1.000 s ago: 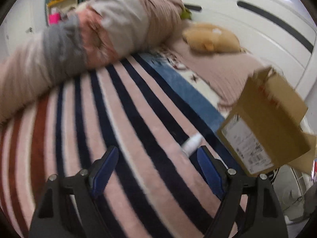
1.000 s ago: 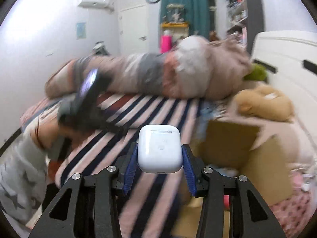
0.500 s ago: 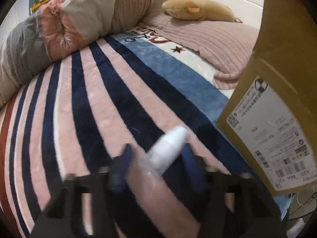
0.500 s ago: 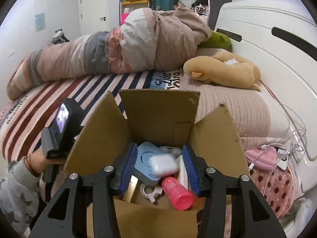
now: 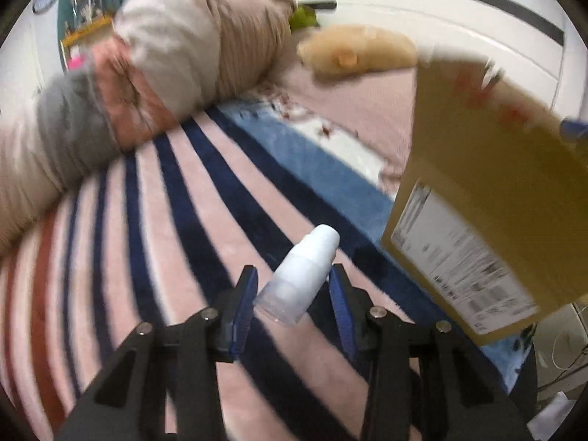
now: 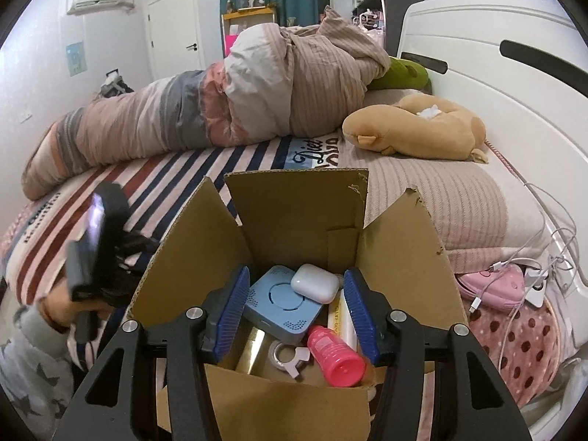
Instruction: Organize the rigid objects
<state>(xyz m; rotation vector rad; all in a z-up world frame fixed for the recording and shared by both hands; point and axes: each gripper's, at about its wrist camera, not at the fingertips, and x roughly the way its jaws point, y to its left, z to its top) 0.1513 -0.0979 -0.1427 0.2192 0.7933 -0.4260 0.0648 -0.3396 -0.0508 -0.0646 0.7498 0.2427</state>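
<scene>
**Left gripper around a white bottle on the bed; right gripper spread above the open box**

Left wrist view, blurred: the left gripper (image 5: pixel 292 296) has its blue-padded fingers (image 5: pixel 242 308) on either side of one small white plastic spray bottle with a clear cap (image 5: pixel 299 275). The bottle lies tilted on the striped pink, navy and red bed blanket (image 5: pixel 147 220). Whether the pads press the bottle or only flank it cannot be told. To the right, one brown cardboard box (image 5: pixel 496 191) shows only its outer wall, with a white shipping label (image 5: pixel 459 268).

Right wrist view, sharp: this view looks into the same cardboard box (image 6: pixel 294 220), with four flaps up. The right gripper (image 6: pixel 296 307) is spread wide above the opening and holds nothing. Contents counted:
- one white rounded earbud case (image 6: pixel 315 282), resting on top of
- one light blue square plastic device (image 6: pixel 281 305)
- one pink plastic bottle (image 6: pixel 336 352), lying near right
- one grey tape dispenser ring (image 6: pixel 286 356)
- one yellow-white flat item (image 6: pixel 343 318), partly hidden.

Only this view also shows the other gripper's black body (image 6: pixel 95 246) at the left, one tan plush toy (image 6: pixel 415 132) far right, one rolled striped quilt (image 6: pixel 220 110) at the far side of the bed, and white charging cables (image 6: pixel 514 275) on a pink pouch (image 6: pixel 492 286).
</scene>
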